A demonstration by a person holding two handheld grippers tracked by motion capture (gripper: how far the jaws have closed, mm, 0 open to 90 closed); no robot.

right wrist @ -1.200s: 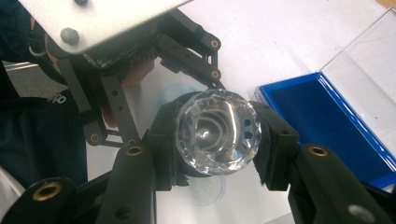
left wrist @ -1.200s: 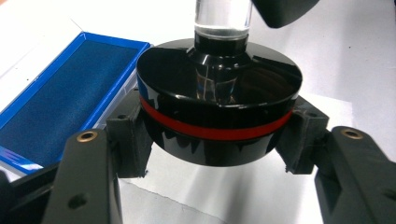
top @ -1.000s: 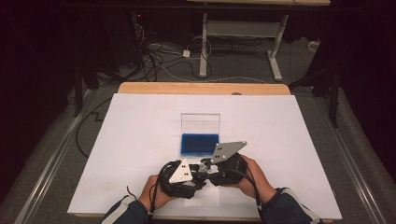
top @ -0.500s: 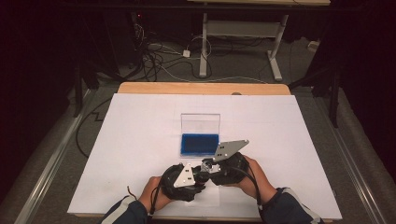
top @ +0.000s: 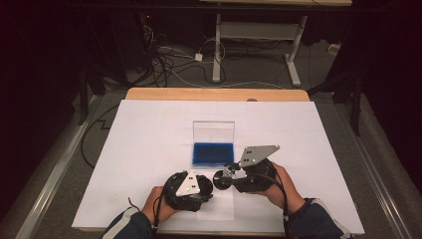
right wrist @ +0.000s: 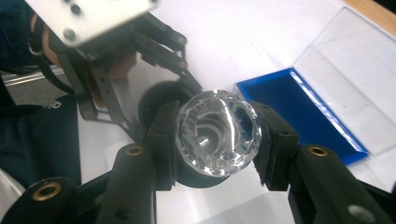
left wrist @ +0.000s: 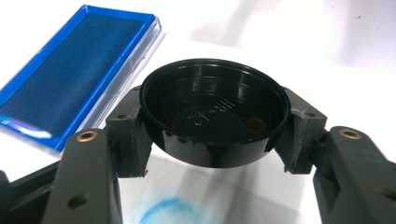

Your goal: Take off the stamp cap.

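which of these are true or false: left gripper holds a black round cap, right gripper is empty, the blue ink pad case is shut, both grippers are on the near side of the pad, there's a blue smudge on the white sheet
1. The left gripper holds a black round cap. True: its jaws clamp the cap's sides.
2. The right gripper is empty. False: it is shut on a clear faceted stamp knob.
3. The blue ink pad case is shut. False: its clear lid stands open behind the pad.
4. Both grippers are on the near side of the pad. True, in the high view.
5. A blue smudge marks the white sheet. True, below the cap in the left gripper view.
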